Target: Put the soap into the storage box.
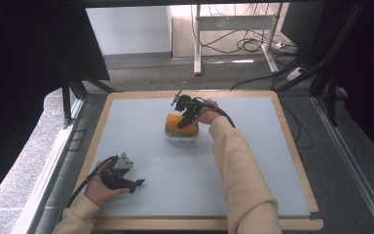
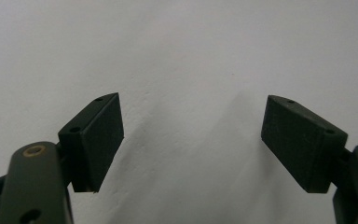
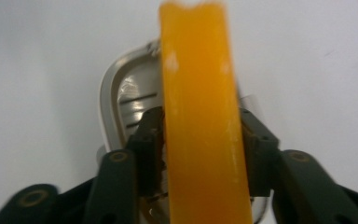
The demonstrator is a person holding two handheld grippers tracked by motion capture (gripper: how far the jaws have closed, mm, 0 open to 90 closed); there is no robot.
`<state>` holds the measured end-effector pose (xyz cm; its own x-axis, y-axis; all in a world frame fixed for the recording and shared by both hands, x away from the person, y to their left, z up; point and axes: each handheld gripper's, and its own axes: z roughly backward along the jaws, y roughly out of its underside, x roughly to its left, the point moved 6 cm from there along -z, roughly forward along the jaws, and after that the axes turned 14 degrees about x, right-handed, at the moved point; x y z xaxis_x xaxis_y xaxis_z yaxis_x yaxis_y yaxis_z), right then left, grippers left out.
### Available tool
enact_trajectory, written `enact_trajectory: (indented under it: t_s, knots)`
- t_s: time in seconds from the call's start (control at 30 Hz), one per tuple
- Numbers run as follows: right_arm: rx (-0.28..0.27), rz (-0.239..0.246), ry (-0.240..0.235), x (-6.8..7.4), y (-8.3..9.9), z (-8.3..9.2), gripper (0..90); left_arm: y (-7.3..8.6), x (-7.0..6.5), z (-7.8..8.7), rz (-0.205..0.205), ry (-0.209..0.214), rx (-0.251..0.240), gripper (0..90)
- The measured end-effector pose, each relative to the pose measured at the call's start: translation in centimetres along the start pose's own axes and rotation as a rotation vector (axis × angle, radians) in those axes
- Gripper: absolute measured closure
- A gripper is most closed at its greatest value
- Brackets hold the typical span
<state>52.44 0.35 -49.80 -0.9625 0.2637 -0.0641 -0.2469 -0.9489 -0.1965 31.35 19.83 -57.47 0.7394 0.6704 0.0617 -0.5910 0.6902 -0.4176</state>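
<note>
An orange slab (image 1: pixel 178 124) stands on edge in a white, metal-lined holder (image 1: pixel 180 137) near the middle of the grey table mat. My right gripper (image 1: pixel 188 122) reaches down over it from the right. In the right gripper view the orange slab (image 3: pixel 200 116) runs up between the jaws above the holder (image 3: pixel 119 93); the right gripper (image 3: pixel 200 154) has its pads close beside the slab, with a thin gap on the left side. My left gripper (image 1: pixel 135 184) rests on the mat at the near left, and the left gripper (image 2: pixel 191 140) is open on bare mat.
The grey mat (image 1: pixel 258 161) lies on a wooden board (image 1: pixel 299 161) with a raised light edge. Black frame posts (image 1: pixel 67 100) stand at both sides. Beyond the far edge are a desk's legs and loose cables (image 1: pixel 246 46) on the floor.
</note>
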Motion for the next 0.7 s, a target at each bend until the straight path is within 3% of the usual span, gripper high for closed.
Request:
enact_trajectory:
  t_s: [0.07,0.13,0.2,0.7]
  knots:
    - [-0.021,-0.006,0.018,-0.1,0.0,0.6,46.8,0.0,0.0,0.0,-0.001,0.000,0.000,21.0]
    - [-0.050,-0.012,0.063,-0.1,0.1,1.4,37.0,0.0,-0.1,0.0,-0.001,0.000,-0.001,21.0]
    - [-0.063,-0.027,0.104,-0.2,0.2,1.8,33.2,0.0,-0.1,0.0,-0.006,-0.002,0.002,21.0]
    - [-0.149,-0.101,0.109,0.7,0.9,3.5,29.5,-0.1,-0.2,-0.2,-0.013,-0.002,0.009,21.0]
